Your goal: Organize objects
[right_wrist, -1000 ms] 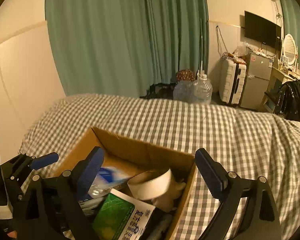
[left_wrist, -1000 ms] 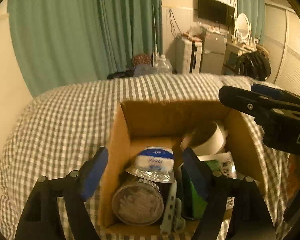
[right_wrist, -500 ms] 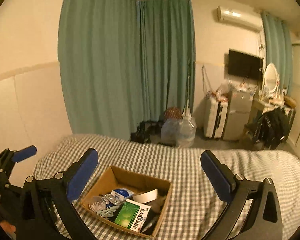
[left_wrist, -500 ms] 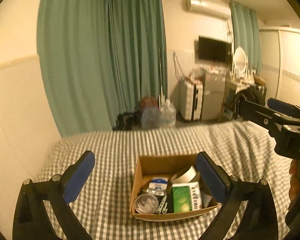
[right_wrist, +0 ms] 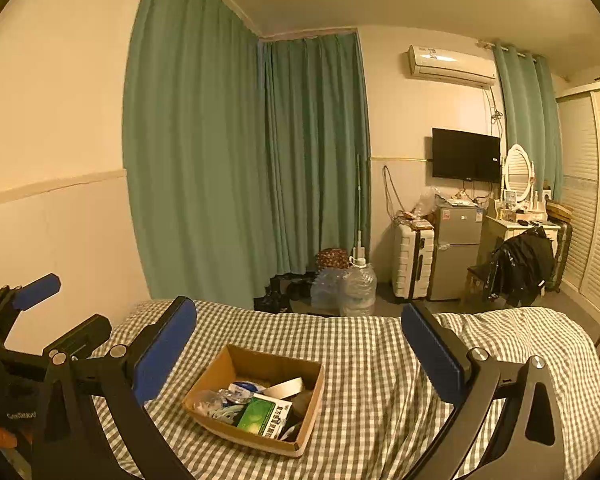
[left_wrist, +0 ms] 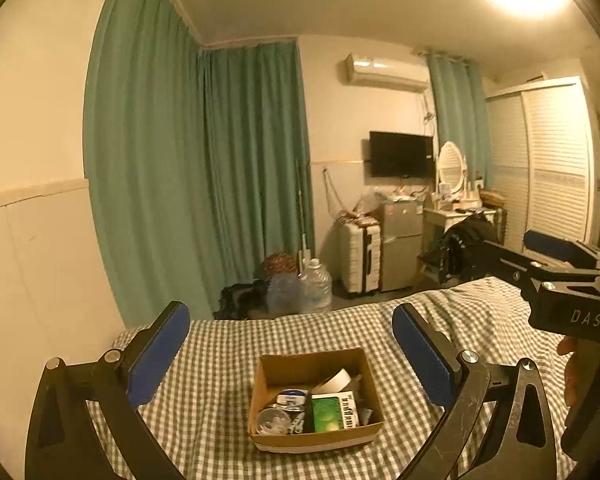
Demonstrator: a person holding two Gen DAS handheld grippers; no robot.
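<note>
Both tongs hang wide open and empty above the checked bed (left_wrist: 220, 360): left tongs (left_wrist: 291, 354), right tongs (right_wrist: 299, 350). The filled cardboard box (right_wrist: 256, 394) sits well below, framed between each pair.

White letters reading "DAS" are showing on the black body of the right gripper (left_wrist: 556, 276) at the edge of the left wrist view. Dark print is running along the white side of a green box (right_wrist: 265, 417) inside the cardboard box (right_wrist: 220, 368), but it is proving too small to read.
</note>
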